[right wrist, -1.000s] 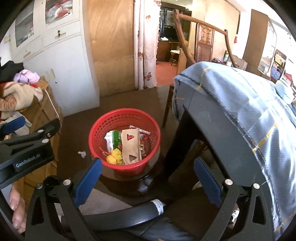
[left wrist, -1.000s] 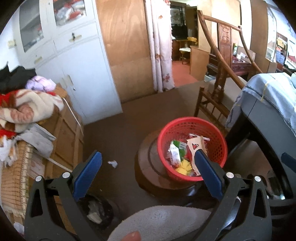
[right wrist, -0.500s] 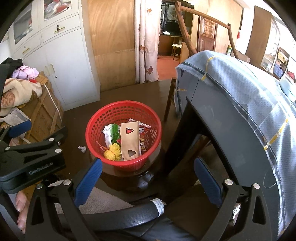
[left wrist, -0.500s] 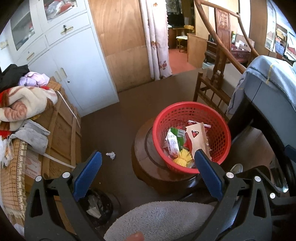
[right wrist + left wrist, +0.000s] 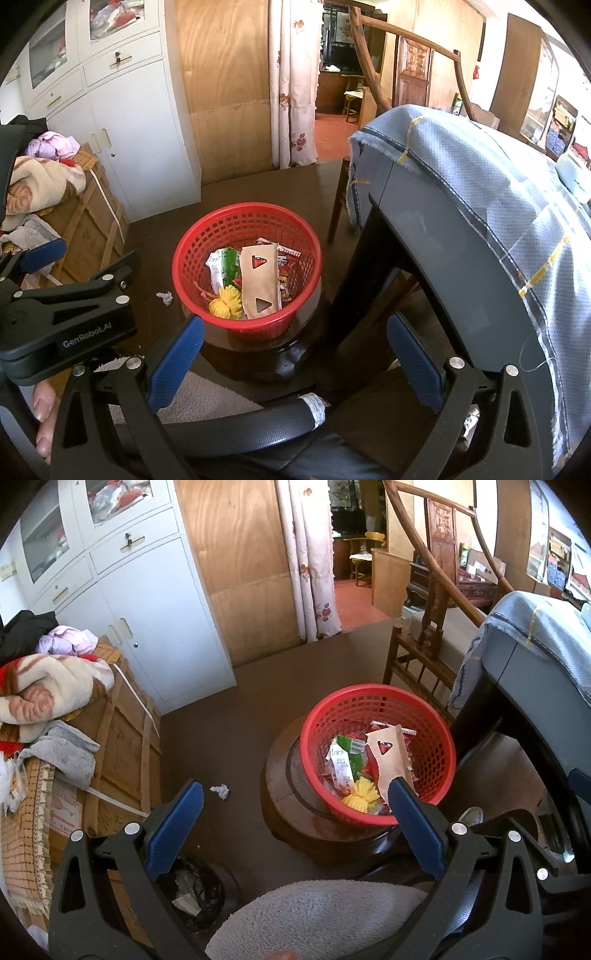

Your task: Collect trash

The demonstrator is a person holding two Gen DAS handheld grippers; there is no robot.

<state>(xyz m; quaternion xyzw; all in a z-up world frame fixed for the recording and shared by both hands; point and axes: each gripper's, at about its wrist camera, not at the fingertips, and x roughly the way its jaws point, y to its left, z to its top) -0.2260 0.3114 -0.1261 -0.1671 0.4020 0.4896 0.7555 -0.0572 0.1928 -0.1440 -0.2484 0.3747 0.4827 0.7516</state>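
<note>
Two grippers hang over a cluttered room with a dark brown floor (image 5: 229,716). Biggest of all is the white cabinet (image 5: 147,602) against the far wall, and to the right a grey frame draped in blue checked cloth (image 5: 491,192). On the left, a wooden crate (image 5: 122,746) carries a heap of blankets (image 5: 48,686) and clothes. A curved wooden chair (image 5: 428,627) stands behind the draped frame.

Near the middle sits a round dark wooden stand (image 5: 291,812), and on it the red basket (image 5: 247,273), already holding trash: a brown paper packet (image 5: 260,280) with triangle cut-outs, a green and white wrapper (image 5: 221,266), a yellow crinkled piece (image 5: 223,304) and red wrappers. Down at the lower left, a dark bin (image 5: 195,890) on the floor has scraps of paper inside it.

The left gripper (image 5: 291,827) is spread wide with nothing between its blue pads, held above the floor just left of the basket. The right gripper (image 5: 291,354) is likewise wide and holds nothing, facing the basket from the near side.

Smallest is a crumpled white paper scrap (image 5: 220,791), lying on the bare floor between the crate and the stand, apart from both grippers.
</note>
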